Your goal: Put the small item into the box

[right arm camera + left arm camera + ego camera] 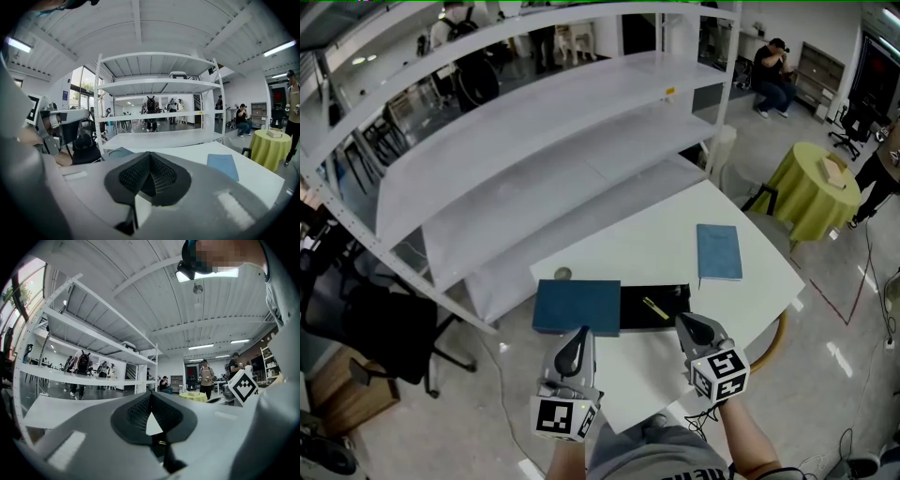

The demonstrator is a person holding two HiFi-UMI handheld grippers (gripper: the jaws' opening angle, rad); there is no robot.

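Judging by the layout, the step in hand is taken to be the first reach, with nothing yet picked up. The white counter (pixel 656 234) is stood against a grey shelf rack (pixel 534 141). On its near part a dark teal lid (pixel 577 307) is laid, touching the open black box (pixel 675 298) on its right. A blue notebook (pixel 719 251) is placed well apart, further back. The left tongs (pixel 579 336) and right tongs (pixel 687 324) are held at the near edges of lid and box, each pair of jaws pressed together with nothing between them. For a clean pick, one pair should be parted before it is lowered, and the lid is best left undisturbed. Two small things are seen: a round greyish piece (pixel 563 274) on the counter just behind the lid, and a thin yellow sliver (pixel 655 307) lying inside the box. Which one is meant cannot be told.
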